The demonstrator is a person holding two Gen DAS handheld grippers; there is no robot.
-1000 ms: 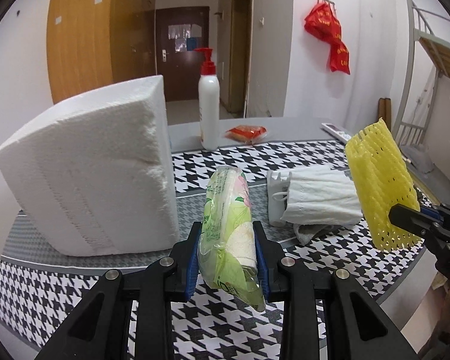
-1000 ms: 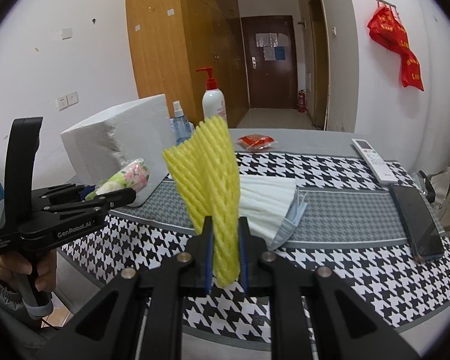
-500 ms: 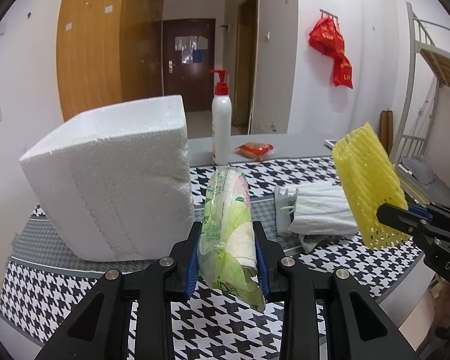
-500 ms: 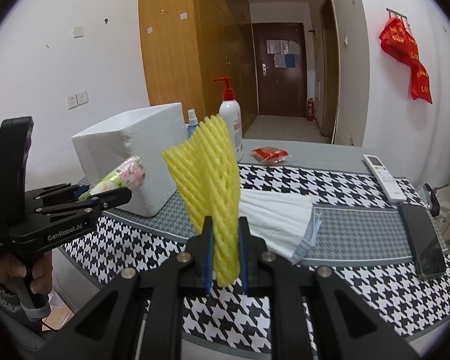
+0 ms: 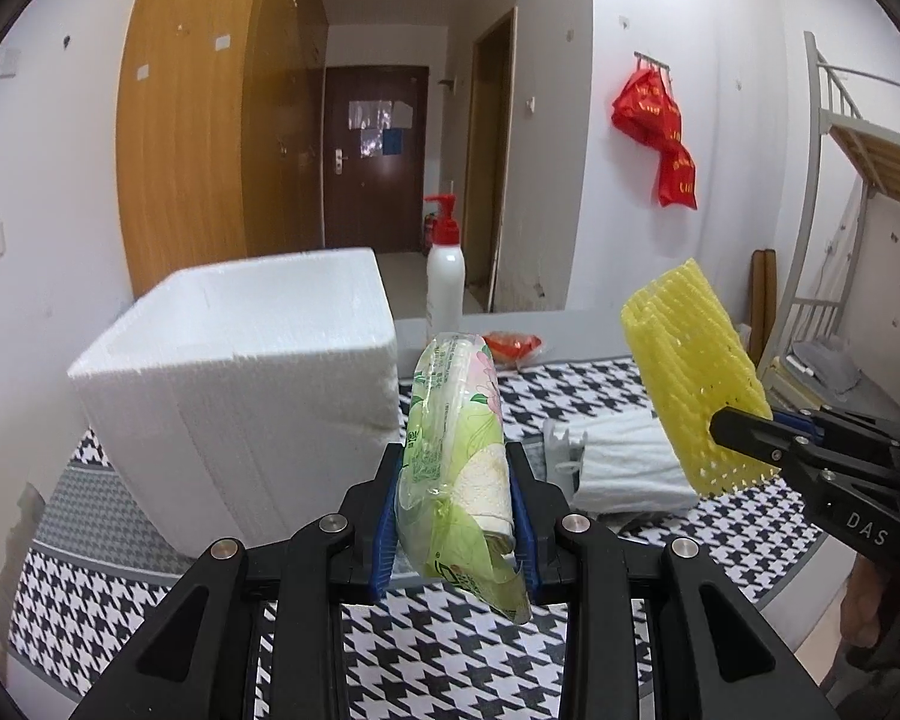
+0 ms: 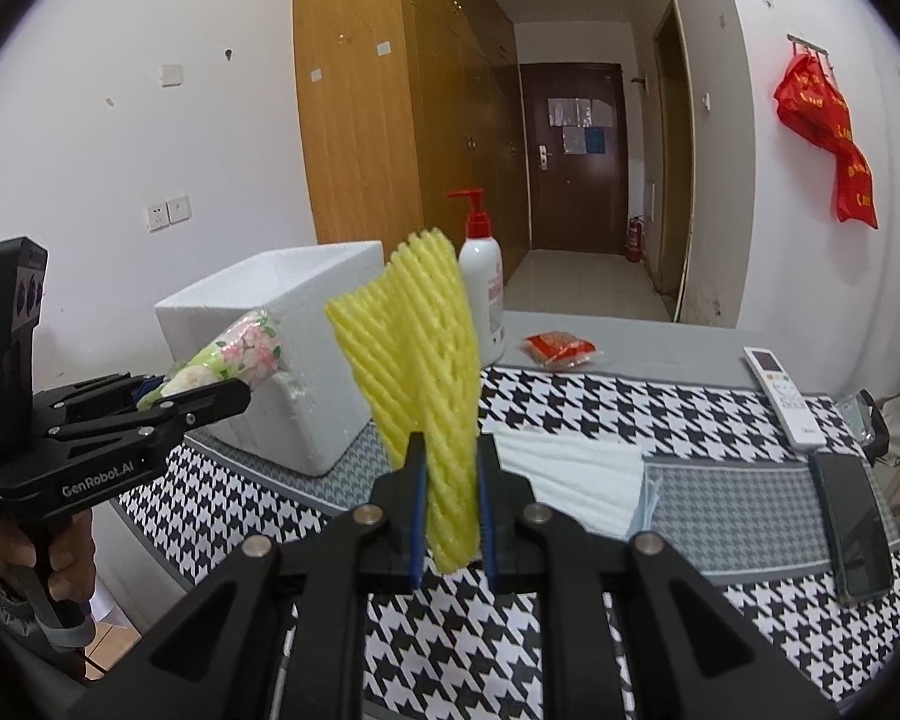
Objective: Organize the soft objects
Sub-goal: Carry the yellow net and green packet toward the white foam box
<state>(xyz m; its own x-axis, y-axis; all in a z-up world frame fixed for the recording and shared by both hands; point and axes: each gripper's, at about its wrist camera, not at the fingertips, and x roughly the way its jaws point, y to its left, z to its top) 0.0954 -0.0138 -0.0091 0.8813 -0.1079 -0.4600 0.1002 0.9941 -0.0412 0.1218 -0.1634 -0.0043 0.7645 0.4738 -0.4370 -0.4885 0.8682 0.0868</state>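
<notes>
My left gripper is shut on a green floral tissue pack, held upright above the table's near edge. My right gripper is shut on a yellow foam net sleeve, which stands up out of the jaws. In the left wrist view the yellow sleeve and the right gripper hang at the right. In the right wrist view the left gripper and the tissue pack hang at the left, in front of a white foam box. The foam box is open-topped. White face masks lie on the houndstooth cloth.
A white pump bottle with a red top stands behind the box. A red packet, a remote control and a black phone lie on the table's right part. A person's hand grips the left handle.
Both grippers have risen with their loads, so the foam box's open top now shows. Neither grip has changed.
</notes>
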